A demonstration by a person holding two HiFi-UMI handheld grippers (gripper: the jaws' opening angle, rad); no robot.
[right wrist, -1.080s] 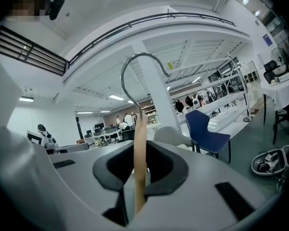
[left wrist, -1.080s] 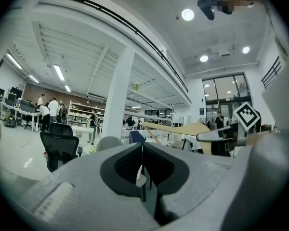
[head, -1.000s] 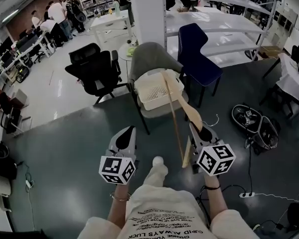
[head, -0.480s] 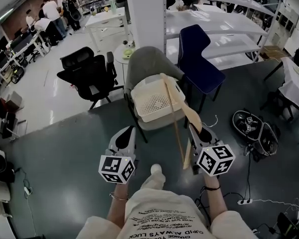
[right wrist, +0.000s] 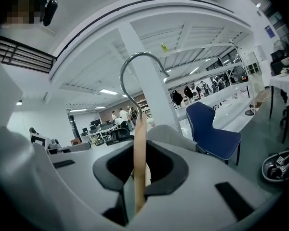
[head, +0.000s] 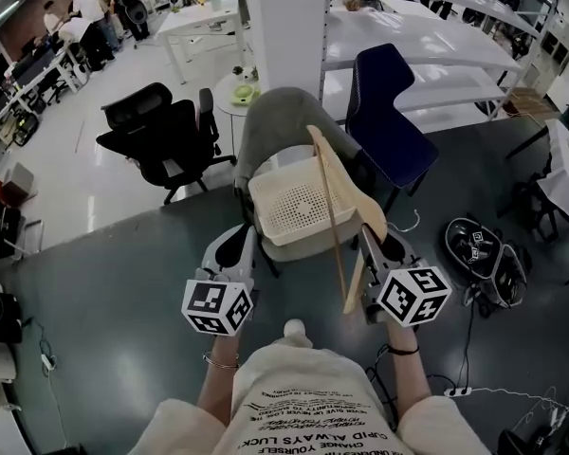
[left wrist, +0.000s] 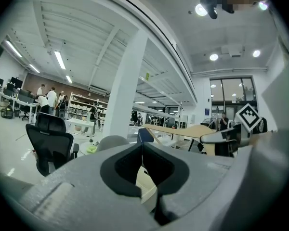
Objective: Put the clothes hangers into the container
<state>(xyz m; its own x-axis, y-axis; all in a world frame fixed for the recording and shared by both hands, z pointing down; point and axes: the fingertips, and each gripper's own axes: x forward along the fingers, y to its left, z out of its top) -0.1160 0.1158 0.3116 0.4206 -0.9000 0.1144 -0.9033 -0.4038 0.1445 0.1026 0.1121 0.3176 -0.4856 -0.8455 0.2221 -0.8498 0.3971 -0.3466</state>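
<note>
A cream perforated container (head: pixel 294 207) sits on the seat of a grey chair (head: pixel 280 121) straight ahead. My right gripper (head: pixel 372 246) is shut on a wooden clothes hanger (head: pixel 333 226), which stands nearly upright. Its upper end crosses the container's right rim. In the right gripper view the hanger's wood (right wrist: pixel 140 167) is pinched between the jaws of the gripper (right wrist: pixel 140 150), and its metal hook (right wrist: pixel 135 64) curls above. My left gripper (head: pixel 231 252) hovers level with it, left of the container, shut and empty. Its pads (left wrist: pixel 135 170) meet, and the hanger (left wrist: pixel 183 130) shows beyond.
A black office chair (head: pixel 161 140) stands to the left of the grey chair and a blue chair (head: pixel 389 112) to its right. Behind rise a white pillar (head: pixel 284 17) and white shelving (head: pixel 436 36). A black bag (head: pixel 484 249) and cables (head: pixel 474 387) lie on the floor at right.
The chair and container have drawn closer and lower in the head view. The hanger's top now overlaps the container's right rim. Both grippers keep their grip states.
</note>
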